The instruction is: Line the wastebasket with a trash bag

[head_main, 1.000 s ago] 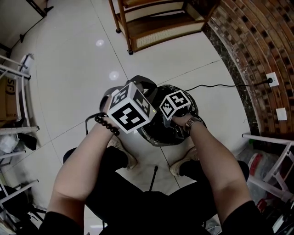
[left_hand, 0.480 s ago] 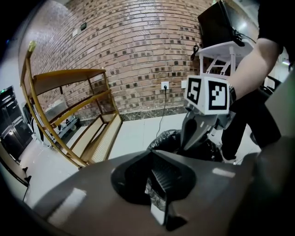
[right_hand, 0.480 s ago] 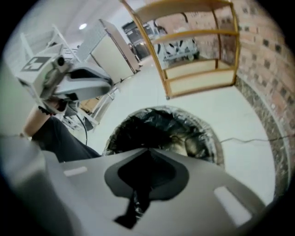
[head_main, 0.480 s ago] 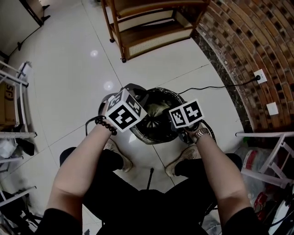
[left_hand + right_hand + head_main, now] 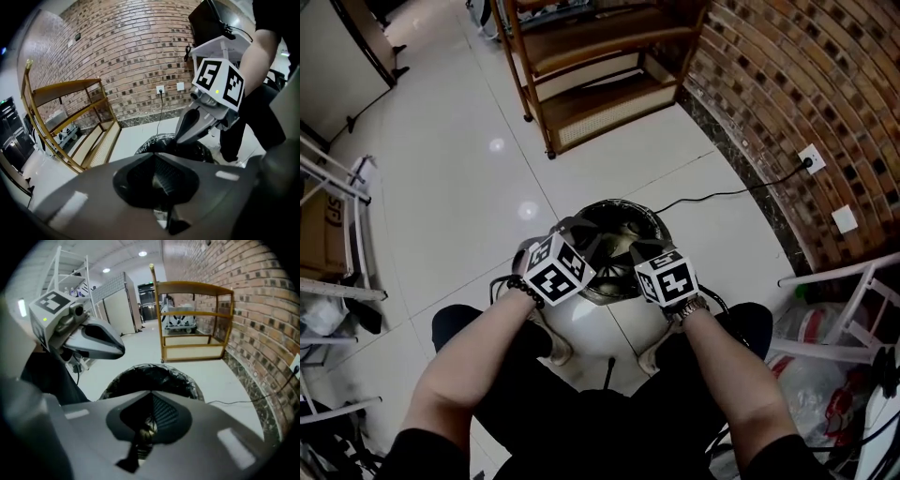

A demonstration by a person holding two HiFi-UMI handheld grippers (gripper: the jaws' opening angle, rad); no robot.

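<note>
While the black trash bag (image 5: 614, 225) already sits inside the wastebasket (image 5: 649, 217), glossy film covering its far rim, the step in hand looks like seating the near edge.

The right hand-held gripper (image 5: 147, 425) hovers over the wastebasket's near-right rim. Its jaws are pressed together on a small glossy fold that I take to be bag film. The left hand-held gripper (image 5: 161, 180) hangs over the near-left rim, jaws fully closed, and nothing can be seen caught in them.

To do this well, I would:
- keep the pinch close to the bag's hem;
- lift only enough to clear the rim, then carry the film outward and down over the wastebasket's wall;
- give the left side a grip of its own opposite the right, so the pull stays even and the thin film neither tears nor drags the far side off;
- then work round the rim in short bites.

Counted: one wastebasket, one trash bag, two hand-held grippers. Beyond the wastebasket stand one wooden shelf unit (image 5: 591, 75) and one wall socket (image 5: 811, 157), with one cable (image 5: 722, 194) running from it towards the wastebasket.
</note>
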